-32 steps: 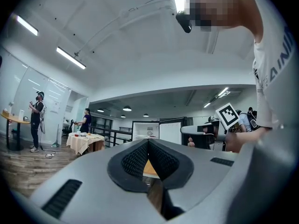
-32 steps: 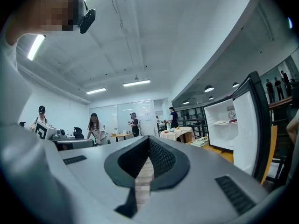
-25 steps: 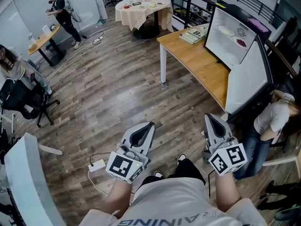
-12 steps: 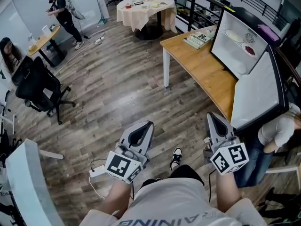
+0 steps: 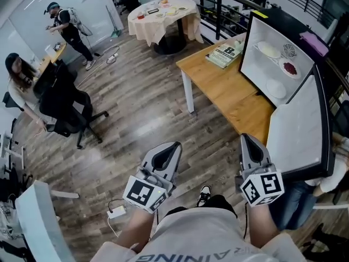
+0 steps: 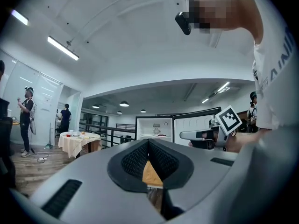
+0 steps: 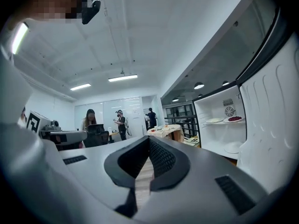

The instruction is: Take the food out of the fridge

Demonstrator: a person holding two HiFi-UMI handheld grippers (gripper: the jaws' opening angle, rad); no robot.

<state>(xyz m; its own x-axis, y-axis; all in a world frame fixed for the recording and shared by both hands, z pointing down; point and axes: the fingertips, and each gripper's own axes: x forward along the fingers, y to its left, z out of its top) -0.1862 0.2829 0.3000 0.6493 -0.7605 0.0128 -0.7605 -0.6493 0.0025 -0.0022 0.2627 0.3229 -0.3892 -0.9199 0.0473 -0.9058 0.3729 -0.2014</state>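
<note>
A small white fridge (image 5: pixel 256 70) stands with its door (image 5: pixel 297 130) open on a wooden desk (image 5: pixel 218 83) at the right. Inside, the upper shelf holds a plate of pale food (image 5: pixel 268 49) and a plate of red food (image 5: pixel 289 68). A white dish (image 5: pixel 276 88) sits lower down. My left gripper (image 5: pixel 173 145) and right gripper (image 5: pixel 246 137) are held level over the floor, well short of the fridge, both shut and empty. In the right gripper view the fridge (image 7: pixel 219 134) is ahead to the right of my right gripper (image 7: pixel 149 141). In the left gripper view it shows far off, beyond my left gripper (image 6: pixel 148 143).
A book (image 5: pixel 223 53) lies on the desk's far end. A round clothed table (image 5: pixel 161 12) with dishes stands at the back by a black railing (image 5: pixel 218 4). A black office chair (image 5: pixel 65 108) and two people are at the left. A white adapter with cable (image 5: pixel 117 212) lies on the floor.
The view has advanced across the wooden floor, and the fridge and desk now stand closer and more central. Both grippers keep their pose, shut. The office chair has shifted in the picture.
</note>
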